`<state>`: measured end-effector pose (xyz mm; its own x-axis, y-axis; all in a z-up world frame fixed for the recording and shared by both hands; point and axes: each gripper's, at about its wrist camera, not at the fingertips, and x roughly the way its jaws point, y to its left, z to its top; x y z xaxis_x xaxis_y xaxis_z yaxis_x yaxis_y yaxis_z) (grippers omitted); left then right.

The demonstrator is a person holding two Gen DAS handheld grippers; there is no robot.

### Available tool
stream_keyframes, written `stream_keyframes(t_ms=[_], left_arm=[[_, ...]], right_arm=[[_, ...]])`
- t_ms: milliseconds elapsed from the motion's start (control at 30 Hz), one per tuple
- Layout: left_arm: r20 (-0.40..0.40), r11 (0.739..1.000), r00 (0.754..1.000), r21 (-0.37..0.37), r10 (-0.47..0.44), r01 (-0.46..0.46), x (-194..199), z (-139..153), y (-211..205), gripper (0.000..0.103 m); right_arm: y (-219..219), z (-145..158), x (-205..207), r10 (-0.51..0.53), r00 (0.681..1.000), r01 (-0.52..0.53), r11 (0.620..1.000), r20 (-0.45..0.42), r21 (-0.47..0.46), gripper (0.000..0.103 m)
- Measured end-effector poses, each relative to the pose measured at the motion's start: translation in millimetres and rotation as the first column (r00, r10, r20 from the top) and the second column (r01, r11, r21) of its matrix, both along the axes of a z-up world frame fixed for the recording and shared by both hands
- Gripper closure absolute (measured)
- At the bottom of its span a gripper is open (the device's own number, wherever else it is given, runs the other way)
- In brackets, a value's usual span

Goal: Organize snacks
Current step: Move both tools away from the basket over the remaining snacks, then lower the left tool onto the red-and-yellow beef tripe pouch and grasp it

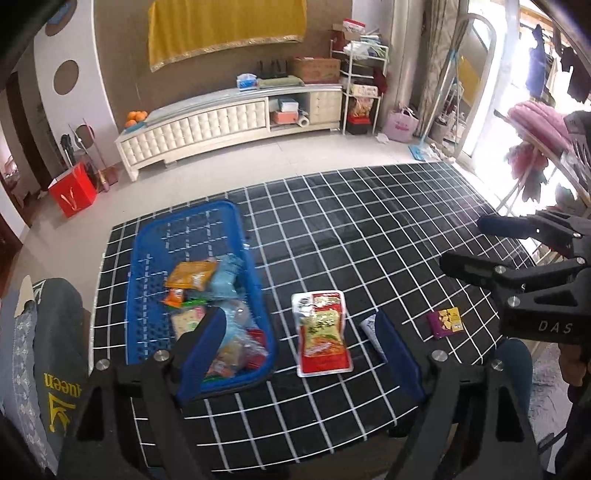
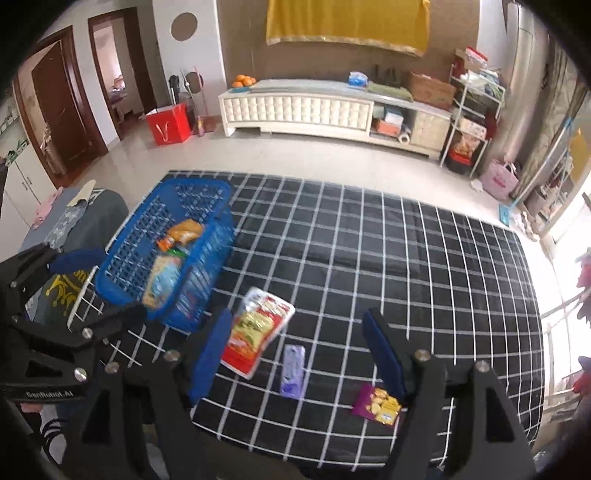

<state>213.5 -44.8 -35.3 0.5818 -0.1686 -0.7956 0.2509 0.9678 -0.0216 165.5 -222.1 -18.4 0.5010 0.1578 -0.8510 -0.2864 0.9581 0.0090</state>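
Nearest in each wrist view, the left gripper [image 1: 299,354] and the right gripper [image 2: 295,354] are seen with fingers spread wide and nothing held between them; both hover above the table [image 2: 406,258], which is covered by a black cloth with a white grid. Between the left fingers a red pouch [image 1: 323,334] lies flat on the cloth, just beside the blue basket [image 1: 147,266]. A small lilac packet [image 2: 293,370] lies near the pouch, partly hidden by the left gripper's right finger in the left view, and a purple packet [image 2: 376,405] lies further to the right, touched by nothing. The basket is partly filled with snacks, among them an orange bag [image 1: 190,275]; its near corner is covered by the left gripper's left finger. Clothing [image 1: 55,332] is draped beside the table's left edge. Beyond the table, pale floor tiles, a red bag [image 2: 168,123], a white cabinet [image 2: 314,110] and a yellow cloth [image 2: 347,22] on the wall are shown.
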Motion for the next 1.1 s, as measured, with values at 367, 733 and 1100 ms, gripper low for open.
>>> stream_keyframes(t_ms=[367,733,1100], left_arm=[[-0.108,0.998,0.992,0.021,-0.060,0.063,8,-61,-54,0.022],[-0.223,0.990,0.972,0.104,-0.072,0.097,26,-125,-79,0.022],[-0.294,0.958,0.955,0.264,-0.034,0.115,61,-181,-96,0.022]], right_arm=[[-54,-72,-7,-0.061,0.988,0.060,0.998,-0.139,-0.009,0.026],[-74,-124,-15,-0.089,0.978,0.096,0.995,-0.186,0.029,0.026],[-91,-154,-5,-0.116,0.965,0.132,0.990,-0.236,0.056,0.026]])
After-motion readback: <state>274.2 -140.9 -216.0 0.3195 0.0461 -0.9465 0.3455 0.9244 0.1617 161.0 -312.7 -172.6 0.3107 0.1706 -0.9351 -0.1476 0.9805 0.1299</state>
